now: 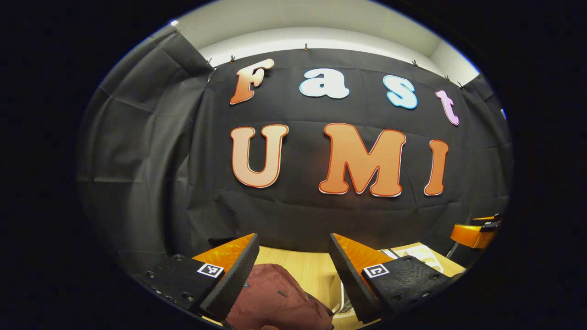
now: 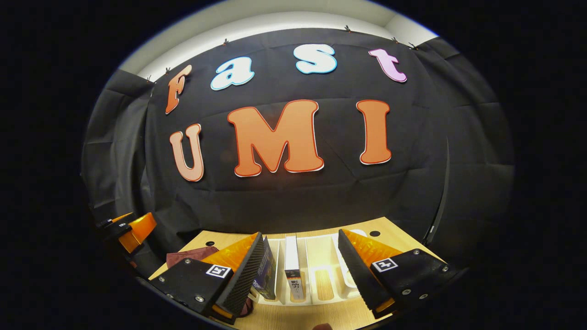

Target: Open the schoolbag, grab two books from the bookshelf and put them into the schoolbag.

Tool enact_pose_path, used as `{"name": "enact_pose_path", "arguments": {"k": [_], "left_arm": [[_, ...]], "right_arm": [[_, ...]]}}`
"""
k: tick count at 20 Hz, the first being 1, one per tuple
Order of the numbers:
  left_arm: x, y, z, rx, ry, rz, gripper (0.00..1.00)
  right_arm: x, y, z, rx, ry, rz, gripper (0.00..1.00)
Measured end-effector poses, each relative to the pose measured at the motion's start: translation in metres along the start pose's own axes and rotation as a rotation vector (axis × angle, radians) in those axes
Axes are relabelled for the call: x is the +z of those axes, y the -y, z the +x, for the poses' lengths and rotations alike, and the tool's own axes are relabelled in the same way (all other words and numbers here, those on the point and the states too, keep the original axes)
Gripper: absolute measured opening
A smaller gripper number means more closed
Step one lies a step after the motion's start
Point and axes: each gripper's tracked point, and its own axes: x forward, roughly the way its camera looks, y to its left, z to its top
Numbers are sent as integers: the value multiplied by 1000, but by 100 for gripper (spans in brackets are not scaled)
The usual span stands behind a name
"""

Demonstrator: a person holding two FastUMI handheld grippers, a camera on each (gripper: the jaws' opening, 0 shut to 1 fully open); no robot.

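Observation:
A maroon schoolbag [image 1: 277,295] lies on the wooden table below my left gripper [image 1: 293,252], which is open above it with nothing between its fingers. In the right gripper view a white bookshelf rack [image 2: 321,275] stands on the table with a white-spined book [image 2: 292,266] upright in one slot and a dark blue book [image 2: 267,274] leaning in the slot to its left. My right gripper [image 2: 300,250] is open, held above and in front of the rack. A corner of the schoolbag [image 2: 190,254] shows at the left there.
The other gripper [image 1: 474,233] shows at the right edge of the left gripper view, and the left one [image 2: 130,229] at the left edge of the right gripper view. The rack's white edge [image 1: 419,254] lies right of the bag. Black cloth closes the back.

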Motion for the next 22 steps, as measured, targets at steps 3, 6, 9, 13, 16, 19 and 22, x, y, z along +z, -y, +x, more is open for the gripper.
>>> {"name": "enact_pose_path", "arguments": {"k": [3,6,9,13,16,19,22], "left_arm": [[-8,0,2,-3,-26,-29,94],[-13,-7,4,16,-39,-14,94],[-8,0,3,-15,-39,-50,95],[-9,-5,4,-5,-34,-17,95],[-11,-3,4,-12,-38,-9,95],[-17,-3,3,-23,-50,-23,95],[-20,-3,3,-24,-59,0,94]], "right_arm": [[2,3,0,-8,2,0,96],[0,6,1,-13,-1,4,96],[-5,7,0,-18,-14,0,96],[-6,7,0,-14,-20,-6,96],[-5,8,0,-19,-17,-4,96],[-7,8,0,-17,-22,-2,96],[-8,9,0,-17,-24,-16,96]]}}
